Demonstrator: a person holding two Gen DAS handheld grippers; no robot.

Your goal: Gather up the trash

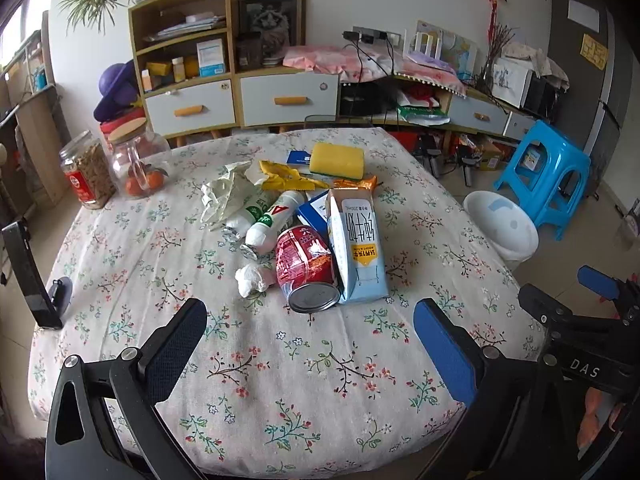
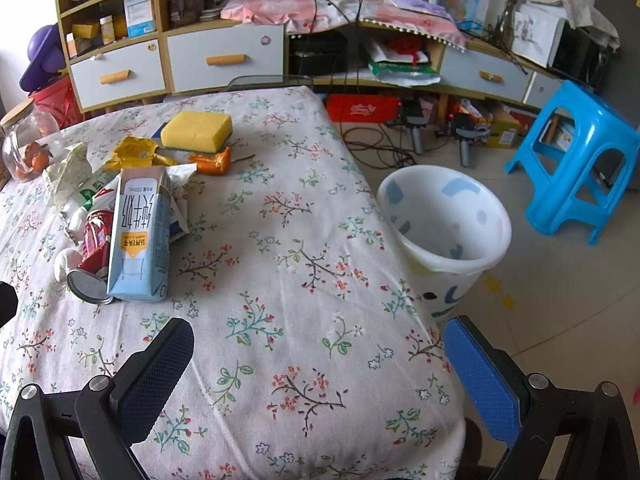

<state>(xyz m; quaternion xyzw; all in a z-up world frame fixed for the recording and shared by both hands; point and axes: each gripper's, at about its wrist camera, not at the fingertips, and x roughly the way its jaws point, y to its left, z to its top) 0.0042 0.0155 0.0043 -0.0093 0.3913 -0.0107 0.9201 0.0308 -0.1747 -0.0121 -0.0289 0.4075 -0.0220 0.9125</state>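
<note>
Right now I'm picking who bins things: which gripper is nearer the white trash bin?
Right. The right gripper hangs over the table's corner beside the white trash bin; the left gripper sits further left, facing the red can.

A matt cotton-like floral tablecloth (image 1: 280, 360) is seen, faintly creased. At its centre a glossy red can (image 1: 305, 266) with a dull metal end is laid beside a smooth printed paper carton (image 1: 358, 248). At 12 o'clock a porous yellow sponge (image 1: 337, 160) is shown. At 3 o'clock a smooth, semi-matt plastic bin (image 2: 448, 216) is found. Textured rubbery pads (image 2: 480, 380) are fitted on black matt plastic.
</note>
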